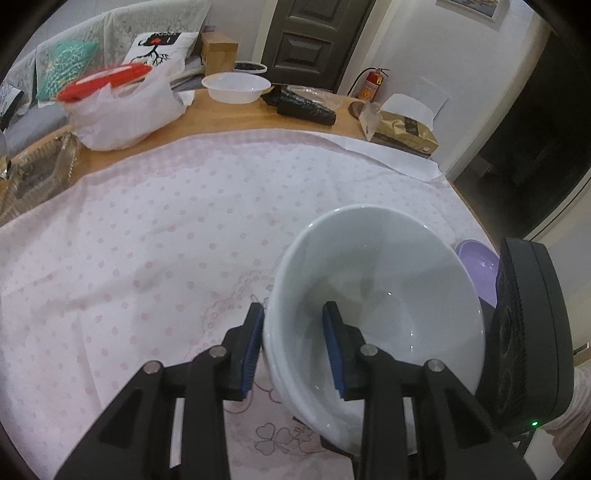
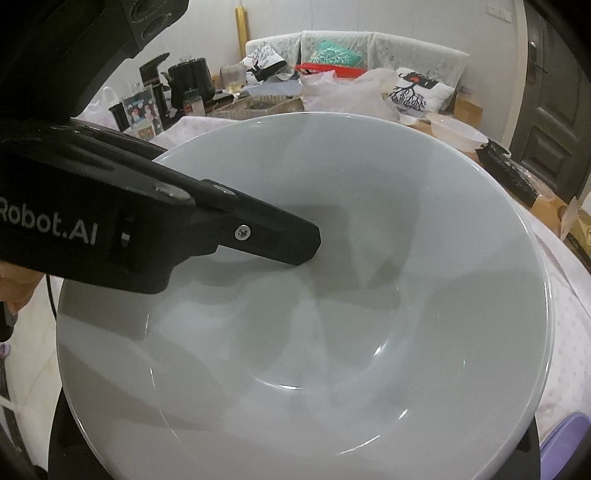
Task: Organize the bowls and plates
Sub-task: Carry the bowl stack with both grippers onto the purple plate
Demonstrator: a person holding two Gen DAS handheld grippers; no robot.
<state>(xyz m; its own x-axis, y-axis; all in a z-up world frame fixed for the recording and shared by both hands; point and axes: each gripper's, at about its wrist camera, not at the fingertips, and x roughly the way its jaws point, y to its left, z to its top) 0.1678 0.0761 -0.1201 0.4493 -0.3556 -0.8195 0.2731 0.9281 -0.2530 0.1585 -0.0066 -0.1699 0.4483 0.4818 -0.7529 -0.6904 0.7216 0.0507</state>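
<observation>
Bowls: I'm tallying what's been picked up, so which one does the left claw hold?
The grey bowl, its rim pinched by the left claw; the others sit untouched.

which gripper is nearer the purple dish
Right. The purple dish lies beside the right gripper's black body at the table edge. The left gripper is farther, clamped on the rim of the white bowl, which sits between.

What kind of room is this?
Probably a home's living and dining room: a covered sofa with cushions behind a wooden table under a pink dotted tablecloth, plus a kettle.
</observation>
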